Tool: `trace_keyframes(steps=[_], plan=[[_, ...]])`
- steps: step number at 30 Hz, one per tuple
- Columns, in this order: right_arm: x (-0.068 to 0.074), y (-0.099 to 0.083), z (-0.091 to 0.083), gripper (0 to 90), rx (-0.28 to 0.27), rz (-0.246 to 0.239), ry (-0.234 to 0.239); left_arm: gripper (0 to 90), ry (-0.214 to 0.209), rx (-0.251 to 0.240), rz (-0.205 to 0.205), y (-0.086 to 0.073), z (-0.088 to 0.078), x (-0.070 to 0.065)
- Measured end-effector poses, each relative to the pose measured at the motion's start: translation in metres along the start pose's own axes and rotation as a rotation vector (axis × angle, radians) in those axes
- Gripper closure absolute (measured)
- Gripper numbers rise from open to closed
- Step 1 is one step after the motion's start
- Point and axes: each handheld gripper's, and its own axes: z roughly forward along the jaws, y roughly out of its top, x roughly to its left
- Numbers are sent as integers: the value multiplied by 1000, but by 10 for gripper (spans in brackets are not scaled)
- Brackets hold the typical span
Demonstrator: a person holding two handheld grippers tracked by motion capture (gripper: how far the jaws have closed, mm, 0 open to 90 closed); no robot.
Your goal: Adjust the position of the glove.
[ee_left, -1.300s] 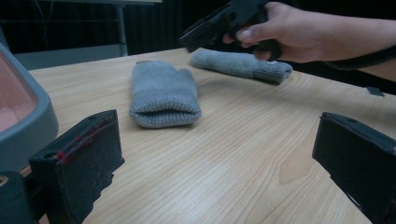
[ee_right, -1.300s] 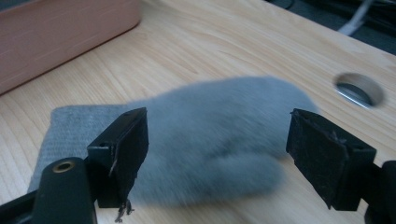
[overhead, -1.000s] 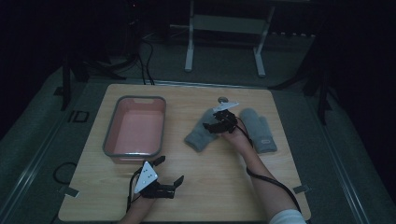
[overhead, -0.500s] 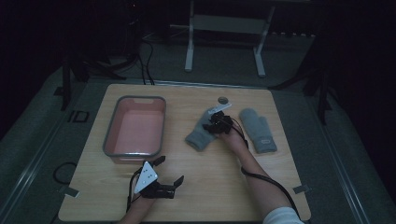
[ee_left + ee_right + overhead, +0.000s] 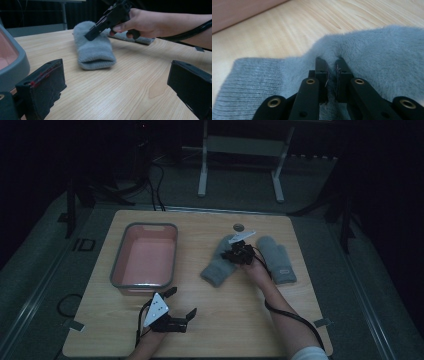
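Two grey mittens lie side by side on the wooden table (image 5: 240,320). The left mitten (image 5: 216,268) (image 5: 95,50) (image 5: 374,50) points its cuff toward the front. My right gripper (image 5: 235,252) (image 5: 330,61) (image 5: 90,36) presses down on its middle. Its jaws have just been closing and now stand shut on a pinched fold of that mitten's fleece. The right mitten (image 5: 278,260) lies flat beside the hand. My left gripper (image 5: 182,301) (image 5: 117,67) rests near the table's front edge, open, with nothing between its jaws.
A pink tub with a grey rim (image 5: 145,226) (image 5: 10,62) (image 5: 237,10) stands on the table's left half. A small round hole (image 5: 239,227) marks the far side of the table. A cable trails from the right forearm to the table's near right corner.
My right gripper has lowered slightly onto the left mitten and its jaws have closed on the fabric. The left gripper has stayed where it was.
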Motion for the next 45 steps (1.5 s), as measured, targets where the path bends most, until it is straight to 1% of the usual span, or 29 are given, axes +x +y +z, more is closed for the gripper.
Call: trace_keyframes(steps=[4, 7, 8, 9, 12, 14, 15, 17, 18, 20, 24, 27, 28, 29, 32, 34, 35, 36, 37, 38, 40, 42, 43, 45], plan=[[9, -3, -16, 839, -18, -47, 46, 18, 0, 1, -3, 0, 0, 0], [17, -6, -30, 840, -31, -78, 90, 18, 1, 1, -3, 0, 0, 0], [18, -6, -33, 840, -33, -86, 96, 18, 2, 1, -3, 0, 0, 0], [20, -7, -39, 840, -37, -99, 113, 17, 2, 1, -3, 0, 0, 0], [27, -9, -50, 841, -46, -119, 154, 18, 2, 2, -3, 0, 0, 0], [33, -10, -57, 840, -55, -148, 187, 18, 3, 2, -2, 0, 0, 0], [37, -11, -60, 840, -53, -171, 204, 18, 3, 2, -2, 0, 0, 0], [43, -13, -63, 839, -53, -204, 236, 18, 4, 1, -2, 0, 0, 0], [45, -14, -64, 840, -53, -224, 248, 18, 5, 1, -1, 0, 0, 0], [47, -17, -63, 839, -49, -235, 271, 18, 6, 1, 0, 0, 0, 0], [46, -24, -51, 838, -16, -234, 308, 18, 7, 2, -2, 0, 0, 0], [42, -31, -36, 835, 27, -228, 316, 18, 7, 3, -3, 0, 0, 0], [41, -33, -33, 828, 34, -224, 316, 18, 7, 2, -3, 0, 0, 0], [38, -35, -28, 805, 46, -216, 322, 18, 7, 3, -2, 0, 0, 0], [32, -40, -18, 667, 54, -184, 345, 18, 7, 2, -4, 0, 0, 0], [30, -39, -15, 561, 56, -177, 359, 18, 8, 2, -5, 0, 0, 0], [30, -38, -13, 538, 63, -180, 365, 18, 7, 3, -5, 0, 0, 0], [30, -38, -12, 494, 61, -188, 367, 18, 7, 3, -3, 0, 0, 0], [29, -37, -10, 439, 60, -189, 359, 18, 7, 2, -3, 0, 0, 0], [30, -36, -10, 412, 63, -185, 361, 18, 7, 2, -2, 0, 0, 0], [32, -35, -10, 359, 59, -203, 346, 18, 6, 1, 0, 0, 0, 0], [34, -33, -14, 354, 57, -208, 329, 18, 5, 1, 0, 0, 0, 0], [36, -32, -18, 333, 50, -217, 310, 18, 5, 2, -1, 0, 0, 0], [36, -30, -26, 297, 39, -216, 281, 18, 4, 3, -1, 0, 0, 0]])
